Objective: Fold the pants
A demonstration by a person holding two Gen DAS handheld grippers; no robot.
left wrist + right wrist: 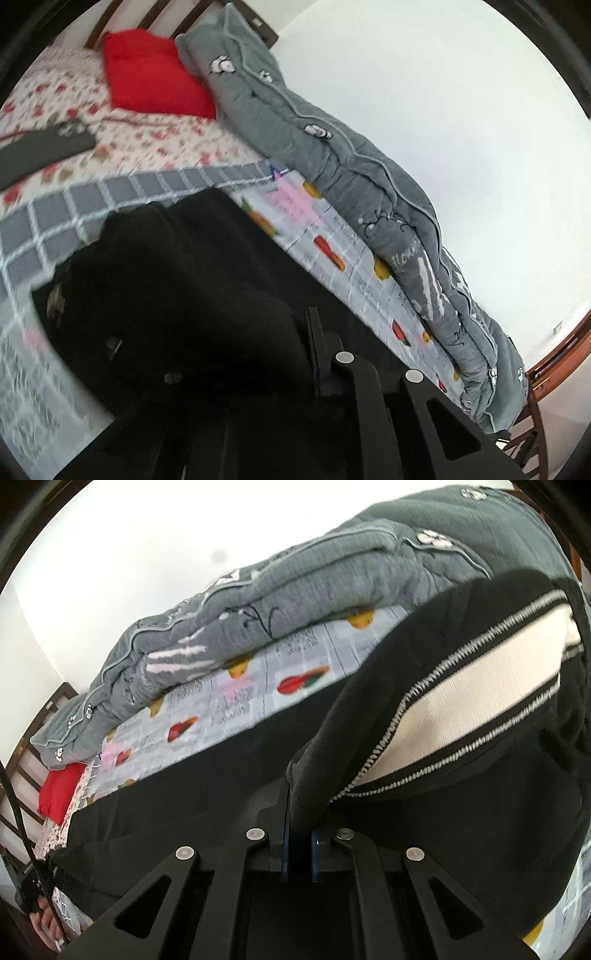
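Observation:
Black pants [177, 288] lie bunched on the bed, and a lifted fold hides the left side of my left gripper [308, 325]. Its one visible finger [314, 343] presses against that fold, so it looks shut on the cloth. In the right wrist view the pants [461, 775] show a cream side stripe [480, 686] edged with zigzag stitching. My right gripper [299, 786] is shut on a raised ridge of this black fabric, pinched between its blue pads [285, 849]. The rest of the pants stretches left across the bed.
A rolled grey quilt [332, 155] runs along the wall side of the bed. A red pillow [151, 77] sits by the wooden headboard [122, 14]. A dark flat object [40, 151] lies on the floral sheet [155, 144]. A fruit-print sheet [229, 705] lies under the pants.

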